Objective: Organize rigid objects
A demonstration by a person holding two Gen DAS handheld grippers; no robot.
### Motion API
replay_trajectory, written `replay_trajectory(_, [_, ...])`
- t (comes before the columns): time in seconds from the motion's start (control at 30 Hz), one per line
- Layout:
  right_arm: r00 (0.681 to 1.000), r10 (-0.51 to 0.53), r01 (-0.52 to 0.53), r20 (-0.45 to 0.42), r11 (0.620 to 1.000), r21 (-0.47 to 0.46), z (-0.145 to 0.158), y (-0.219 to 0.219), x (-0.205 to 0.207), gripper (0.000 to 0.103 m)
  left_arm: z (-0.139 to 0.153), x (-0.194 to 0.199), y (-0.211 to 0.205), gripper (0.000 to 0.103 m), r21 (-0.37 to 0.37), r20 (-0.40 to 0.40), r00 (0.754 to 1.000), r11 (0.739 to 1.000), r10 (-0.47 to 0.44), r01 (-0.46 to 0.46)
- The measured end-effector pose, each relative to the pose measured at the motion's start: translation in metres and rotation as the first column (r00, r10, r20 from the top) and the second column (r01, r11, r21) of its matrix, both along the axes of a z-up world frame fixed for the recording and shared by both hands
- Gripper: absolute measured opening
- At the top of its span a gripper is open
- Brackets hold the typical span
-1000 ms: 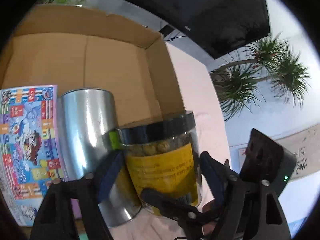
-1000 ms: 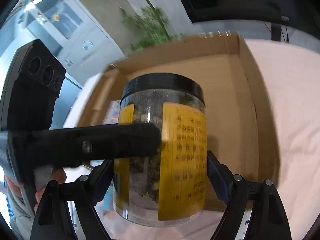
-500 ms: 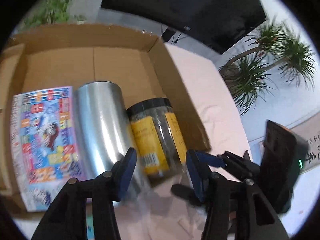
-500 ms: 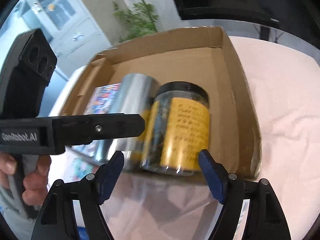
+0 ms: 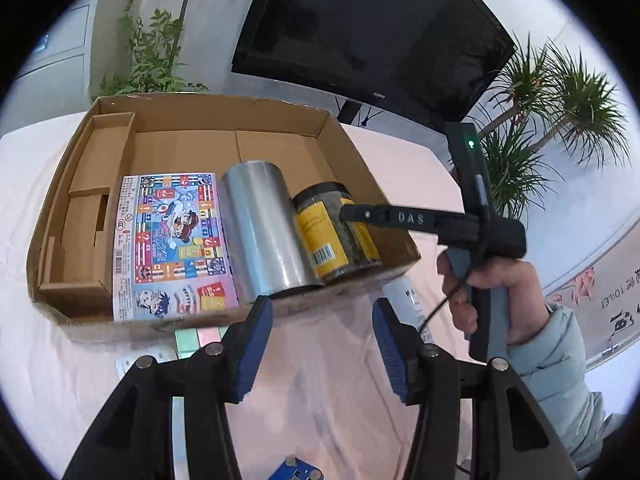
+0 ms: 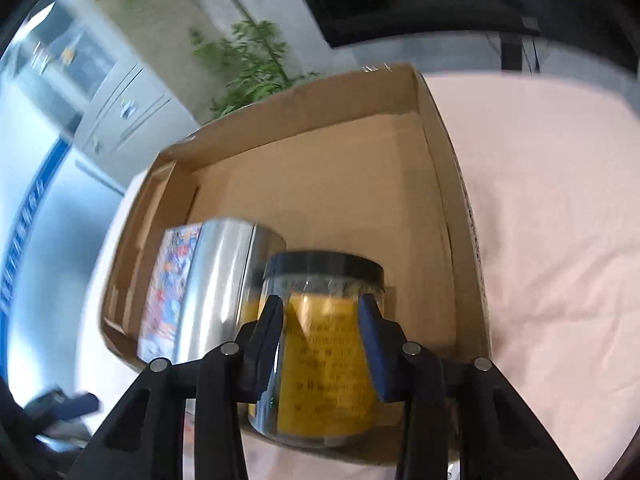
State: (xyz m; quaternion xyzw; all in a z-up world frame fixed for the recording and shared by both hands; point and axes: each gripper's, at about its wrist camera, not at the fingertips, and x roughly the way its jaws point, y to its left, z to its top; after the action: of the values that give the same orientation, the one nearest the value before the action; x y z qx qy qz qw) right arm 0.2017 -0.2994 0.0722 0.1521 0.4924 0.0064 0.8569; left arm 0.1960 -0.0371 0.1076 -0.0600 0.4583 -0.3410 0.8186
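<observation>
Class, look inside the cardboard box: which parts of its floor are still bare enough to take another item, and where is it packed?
Bare floor lies behind the game box, silver can and jar, up to the cardboard box's back wall. The front row is packed, the three side by side.

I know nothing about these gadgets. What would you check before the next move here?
1. Jar stowed: ok. The jar lies beside the silver can in the cardboard box.
2. Left tool empty: ok. Its jaws have just been closing, with nothing between them.
3. Right tool free of the jar: ok. Its jaws have just been closing, narrower than the jar, gripping nothing.
4. Room left in the box: ok. Bare floor shows behind the items.
5. Everything packed: not ok. A white container and pastel blocks are outside the box.
</observation>
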Motion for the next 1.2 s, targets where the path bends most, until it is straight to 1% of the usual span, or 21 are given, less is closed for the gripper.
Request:
replay_trajectory(0.07, [1.000, 0.015, -0.014, -0.008, 1.000, 0.020, -0.002, 0.004, -0.014, 0.039, -0.002, -0.004, 0.000, 0.054, 0.017, 0.011, 1.000, 1.000, -0.006, 0.006])
replay_trajectory(0.1, [1.000, 0.022, -0.022, -0.003, 0.998, 0.054, 0.000, 0.002, -0.026, 0.039, -0.002, -0.007, -0.004, 0.056, 0.026, 0.022, 1.000, 1.000, -0.013, 0.013])
replay_trajectory(0.13, [1.000, 0.018, -0.019, 0.023, 0.998, 0.063, 0.005, 0.000, -0.042, 0.039, -0.002, -0.012, -0.006, 0.056, 0.030, 0.033, 0.999, 0.999, -0.023, 0.022])
replay_trajectory(0.17, [0.999, 0.015, -0.018, 0.052, 0.999, 0.048, 0.009, -0.003, -0.058, 0.044, -0.003, -0.017, -0.011, 0.056, 0.029, 0.040, 0.999, 0.999, -0.032, 0.031])
replay_trajectory(0.27, [0.991, -0.021, 0.027, 0.136, 0.999, -0.041, 0.032, -0.008, -0.093, 0.086, -0.005, -0.024, -0.014, 0.060, 0.018, 0.050, 0.997, 0.998, -0.058, 0.057])
replay_trajectory(0.33, [0.989, -0.044, 0.047, 0.141, 0.999, -0.024, 0.044, -0.019, -0.085, 0.086, -0.008, -0.024, -0.015, 0.061, 0.015, 0.041, 0.998, 0.999, -0.051, 0.050])
replay_trajectory(0.37, [0.989, -0.063, 0.062, 0.132, 0.998, 0.010, 0.047, -0.025, -0.073, 0.083, -0.009, -0.023, -0.013, 0.061, 0.010, 0.033, 0.999, 0.999, -0.041, 0.041])
replay_trajectory(0.43, [0.994, -0.071, 0.069, 0.082, 0.997, 0.036, 0.046, -0.031, -0.035, 0.067, -0.010, -0.024, -0.009, 0.061, -0.006, 0.021, 0.999, 0.999, -0.032, 0.032])
replay_trajectory(0.5, [0.998, -0.042, 0.044, 0.043, 0.999, -0.030, 0.040, -0.027, 0.001, 0.047, -0.011, -0.026, -0.004, 0.060, -0.017, 0.019, 1.000, 1.000, -0.016, 0.016])
replay_trajectory(0.53, [1.000, -0.019, 0.019, 0.002, 0.998, -0.066, 0.031, -0.023, 0.025, 0.042, -0.012, -0.025, -0.002, 0.061, -0.008, 0.014, 1.000, 1.000, -0.003, 0.003])
replay_trajectory(0.57, [0.999, -0.014, 0.011, -0.034, 0.998, -0.068, 0.024, -0.022, 0.039, 0.027, -0.013, -0.025, 0.000, 0.061, -0.001, 0.009, 1.000, 1.000, 0.004, -0.004])
replay_trajectory(0.6, [0.997, -0.015, 0.010, -0.073, 0.998, -0.064, 0.014, -0.022, 0.053, 0.022, -0.015, -0.025, 0.002, 0.061, 0.000, 0.005, 1.000, 1.000, 0.008, -0.008])
replay_trajectory(0.7, [0.992, 0.002, -0.011, -0.125, 0.998, -0.065, -0.007, -0.018, 0.068, 0.019, -0.016, -0.024, 0.006, 0.061, 0.000, 0.010, 1.000, 1.000, 0.007, -0.007])
replay_trajectory(0.83, [0.993, -0.004, 0.001, -0.115, 1.000, -0.020, -0.002, -0.025, 0.056, 0.018, -0.022, -0.018, 0.003, 0.061, 0.009, 0.000, 1.000, 1.000, -0.014, 0.014])
replay_trajectory(0.87, [0.995, -0.016, 0.013, -0.103, 0.999, -0.036, 0.005, -0.027, 0.050, 0.020, -0.023, -0.017, 0.002, 0.061, 0.015, -0.002, 1.000, 1.000, -0.018, 0.018])
replay_trajectory(0.93, [0.998, -0.038, 0.036, -0.056, 0.998, -0.042, 0.018, -0.031, 0.031, 0.033, -0.025, -0.015, -0.001, 0.061, 0.025, 0.006, 1.000, 0.999, -0.025, 0.025])
replay_trajectory(1.0, [0.996, -0.071, 0.071, 0.061, 0.997, -0.002, 0.039, -0.037, -0.015, 0.081, -0.025, -0.017, -0.002, 0.061, 0.031, 0.030, 0.999, 0.999, -0.035, 0.034])
replay_trajectory(1.03, [0.990, -0.078, 0.078, 0.121, 0.997, 0.002, 0.049, -0.038, -0.050, 0.089, -0.026, -0.018, -0.003, 0.061, 0.032, 0.040, 0.998, 0.998, -0.048, 0.047])
replay_trajectory(1.07, [0.986, -0.074, 0.076, 0.147, 0.997, -0.010, 0.052, -0.036, -0.074, 0.092, -0.027, -0.019, -0.004, 0.062, 0.037, 0.043, 0.997, 0.998, -0.057, 0.056])
replay_trajectory(1.13, [0.987, -0.045, 0.054, 0.151, 0.997, -0.055, 0.047, -0.029, -0.128, 0.092, -0.033, -0.021, -0.008, 0.066, 0.060, 0.047, 0.996, 0.995, -0.078, 0.075])
replay_trajectory(1.2, [0.993, -0.069, 0.078, 0.091, 0.992, -0.100, 0.022, -0.023, -0.173, 0.090, -0.038, -0.022, -0.013, 0.066, 0.076, 0.045, 0.993, 0.992, -0.108, 0.104])
